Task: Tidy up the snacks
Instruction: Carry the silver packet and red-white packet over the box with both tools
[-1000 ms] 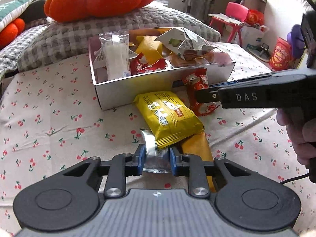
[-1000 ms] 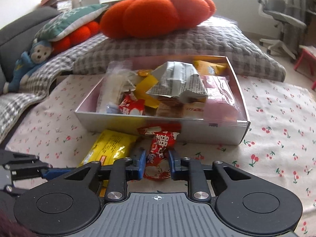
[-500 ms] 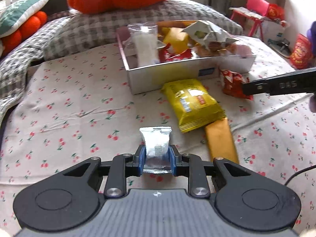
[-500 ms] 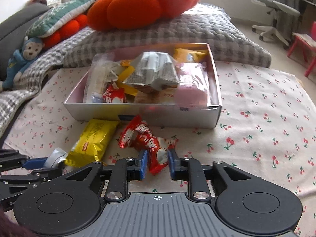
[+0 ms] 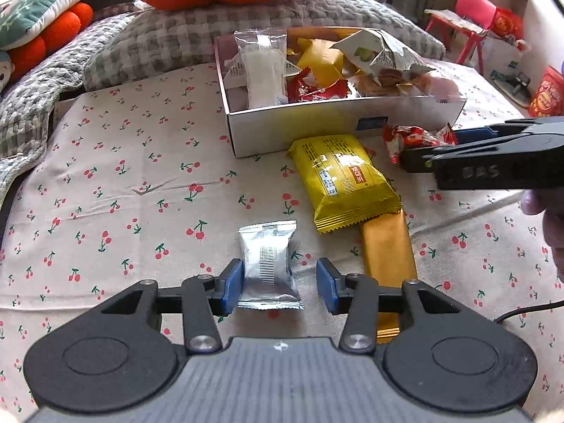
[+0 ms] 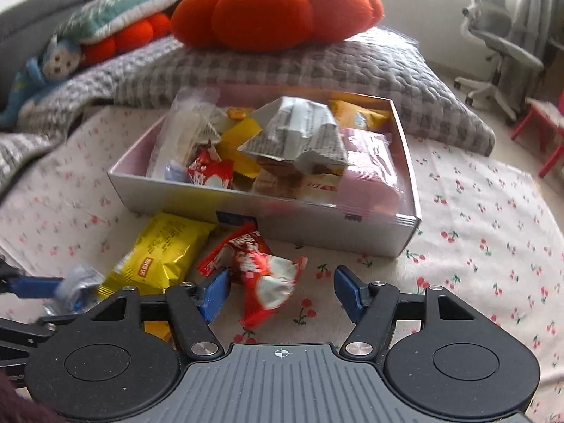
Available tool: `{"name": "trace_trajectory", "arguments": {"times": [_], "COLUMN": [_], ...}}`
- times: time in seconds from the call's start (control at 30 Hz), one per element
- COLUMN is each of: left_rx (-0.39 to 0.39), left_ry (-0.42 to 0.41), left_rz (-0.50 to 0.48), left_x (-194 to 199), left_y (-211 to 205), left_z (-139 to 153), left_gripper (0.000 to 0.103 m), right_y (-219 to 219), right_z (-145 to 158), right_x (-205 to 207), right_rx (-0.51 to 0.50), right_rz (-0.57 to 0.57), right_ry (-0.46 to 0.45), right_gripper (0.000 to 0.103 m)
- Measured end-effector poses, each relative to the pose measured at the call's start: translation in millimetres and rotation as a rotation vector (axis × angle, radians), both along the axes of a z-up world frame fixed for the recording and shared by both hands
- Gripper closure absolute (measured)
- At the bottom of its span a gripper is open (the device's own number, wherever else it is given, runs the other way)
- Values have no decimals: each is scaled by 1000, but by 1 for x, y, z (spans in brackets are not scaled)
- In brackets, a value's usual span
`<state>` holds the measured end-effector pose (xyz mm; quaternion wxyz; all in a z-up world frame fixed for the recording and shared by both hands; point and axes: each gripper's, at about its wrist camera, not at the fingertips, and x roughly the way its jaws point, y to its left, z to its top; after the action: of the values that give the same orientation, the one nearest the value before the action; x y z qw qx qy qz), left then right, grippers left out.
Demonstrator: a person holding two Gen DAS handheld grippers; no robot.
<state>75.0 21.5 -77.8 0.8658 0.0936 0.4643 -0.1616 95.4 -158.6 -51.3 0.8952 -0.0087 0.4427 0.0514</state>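
I see a cream cloth [image 5: 141,162] printed with red cherries, a silver packet [image 5: 268,264] near, a yellow wrapper [image 5: 342,183] beside a gold bar [image 5: 386,250], a red-and-white wrapper [image 6: 262,275], a white box [image 6: 268,211], and far off an orange pumpkin cushion [image 6: 278,7] on grey check.

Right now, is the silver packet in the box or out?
Out: the silver packet lies on the cherry-print cloth, apart from the box.
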Motion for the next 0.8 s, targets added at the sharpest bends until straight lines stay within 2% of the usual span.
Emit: {"name": "trace_trajectory", "arguments": {"times": [0.1,0.17,0.2,0.23,0.27,0.3,0.43,0.67,0.8], "left_rx": [1,2,3,4,7,6,-18,-83,-126], "left_ry": [15,24,26,28,30,32,52,100,117], "left_rz": [13,13,9,6,9,13,48,72,94], "left_x": [1,1,1,1,0,1,3,3,4], "left_y": [-1,-1,-2,-3,-3,-3,-1,6,8], "left_z": [1,1,2,2,2,2,4,10,14], "left_gripper": [63,67,72,74,74,76,80,82,82], "right_y": [4,6,7,7,8,9,10,-17,-28], "right_z": [-2,-3,-4,-4,-3,-2,0,5,11], "right_x": [3,6,7,8,9,9,8,5,1], "right_rx": [-1,-2,6,19,37,47,42,198,268], "right_rz": [11,7,7,11,17,21,14,-104,-143], "right_ry": [-2,4,8,14,22,27,41,150,179], "right_gripper": [39,43,52,58,69,71,72,72,72]}}
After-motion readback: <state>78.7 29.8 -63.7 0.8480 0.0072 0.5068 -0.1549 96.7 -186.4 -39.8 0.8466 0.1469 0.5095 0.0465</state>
